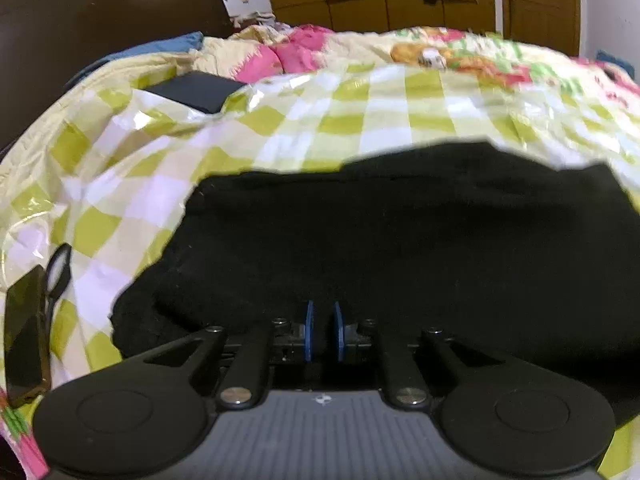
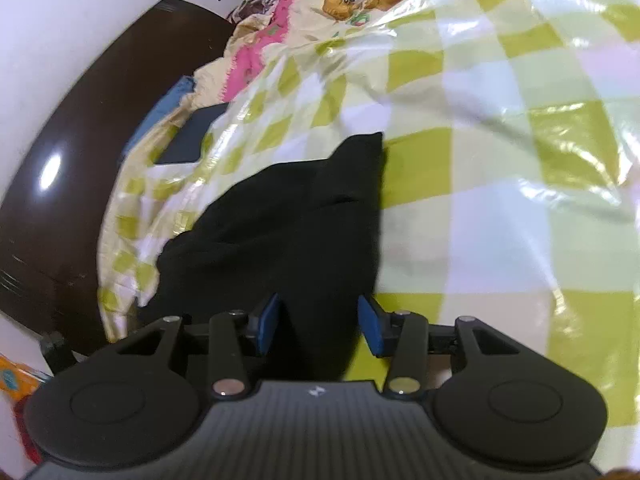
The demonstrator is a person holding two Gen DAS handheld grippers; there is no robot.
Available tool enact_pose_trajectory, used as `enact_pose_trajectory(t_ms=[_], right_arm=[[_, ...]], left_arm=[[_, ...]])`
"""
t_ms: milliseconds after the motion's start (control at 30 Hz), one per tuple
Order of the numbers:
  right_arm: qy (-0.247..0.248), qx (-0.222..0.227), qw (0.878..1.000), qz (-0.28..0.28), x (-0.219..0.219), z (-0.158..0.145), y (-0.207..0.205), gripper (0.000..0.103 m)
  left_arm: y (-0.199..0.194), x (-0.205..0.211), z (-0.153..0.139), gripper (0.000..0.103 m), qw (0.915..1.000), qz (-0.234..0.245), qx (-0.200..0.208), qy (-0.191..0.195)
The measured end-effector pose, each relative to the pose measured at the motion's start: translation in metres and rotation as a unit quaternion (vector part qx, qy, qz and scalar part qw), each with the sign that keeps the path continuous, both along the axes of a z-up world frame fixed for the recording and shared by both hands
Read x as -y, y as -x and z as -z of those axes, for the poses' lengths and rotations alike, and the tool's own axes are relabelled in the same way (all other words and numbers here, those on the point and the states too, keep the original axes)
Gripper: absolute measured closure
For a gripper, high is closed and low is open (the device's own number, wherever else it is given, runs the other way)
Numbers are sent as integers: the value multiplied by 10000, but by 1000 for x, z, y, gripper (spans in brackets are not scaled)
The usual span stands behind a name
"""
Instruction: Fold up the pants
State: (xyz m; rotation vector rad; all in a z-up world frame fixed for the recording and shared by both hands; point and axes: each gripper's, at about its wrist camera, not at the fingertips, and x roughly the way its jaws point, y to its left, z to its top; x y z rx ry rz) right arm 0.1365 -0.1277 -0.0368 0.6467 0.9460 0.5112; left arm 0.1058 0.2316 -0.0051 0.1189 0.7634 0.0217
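Observation:
The black pants (image 1: 400, 248) lie on a bed with a green and white checked sheet (image 1: 360, 112). In the left wrist view my left gripper (image 1: 323, 332) is over the near edge of the pants, its blue pads (image 1: 309, 332) close together with a narrow gap; whether cloth is pinched between them is hidden. In the right wrist view the pants (image 2: 288, 220) run away from me in a folded strip. My right gripper (image 2: 320, 322) is open, its blue pads (image 2: 269, 324) on either side of the strip's near end.
A dark flat case (image 1: 196, 90) lies on the sheet at the far left. A phone (image 1: 24, 340) and a round ring (image 1: 58, 270) lie at the left edge. Crumpled pink patterned bedding (image 1: 304, 52) is at the back, a dark headboard (image 1: 80, 20) beyond.

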Motion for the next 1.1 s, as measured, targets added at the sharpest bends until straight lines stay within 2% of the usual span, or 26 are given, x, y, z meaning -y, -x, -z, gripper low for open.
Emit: enact_pose_trajectory(t_ms=[100, 167, 200, 233, 333, 433, 533, 633, 733, 867, 900, 933, 967, 1033, 1100], right_arm=[[-298, -310, 9990, -134, 5, 3, 6, 54], [-618, -533, 9963, -274, 7, 5, 9, 53], [-927, -679, 9926, -387, 7, 6, 9, 51], [-1031, -702, 9912, -448, 6, 4, 10, 48], [-650, -478, 9961, -361, 4, 0, 8, 47], [-1041, -589, 9926, -205, 2, 20, -8, 42], [-1074, -596, 9924, -108, -7, 36, -18, 42], [-1077, -471, 9930, -146, 4, 28, -4, 42], [-760, -426, 9961, -154, 15, 22, 7, 42], [-1265, -374, 9911, -168, 4, 36, -7, 42], [-1425, -342, 9891, -175, -1, 39, -12, 40], [-1628, -310, 9860, -181, -6, 43, -16, 34], [-1814, -248, 9829, -178, -9, 47, -20, 34], [-2034, -325, 9785, -41, -8, 54, -23, 39], [-2195, -399, 9748, -62, 4, 48, -15, 40]], left_arm=[[6, -2, -16, 76, 9997, 63, 221, 86], [4, 1, -18, 75, 9996, 191, 216, 74], [2, 4, -18, 75, 9995, 245, 200, 73], [1, 6, -18, 75, 9994, 300, 172, 83], [0, 11, -19, 74, 9986, 475, 166, 150], [-3, 10, -13, 72, 9983, 538, 76, 206], [-5, 6, -7, 71, 9983, 546, -64, 214], [-3, 1, -10, 70, 9981, 604, -70, 101], [-3, -4, -9, 70, 9978, 654, -76, 105], [-5, -2, -6, 69, 9980, 623, -98, 106], [-5, -2, -7, 69, 9980, 604, -95, 128], [-5, -2, -8, 69, 9981, 585, -99, 170], [-5, -2, -8, 69, 9981, 577, -111, 209], [-6, -2, -7, 69, 9981, 571, -129, 184], [-6, -2, -8, 69, 9979, 604, -139, 165]])
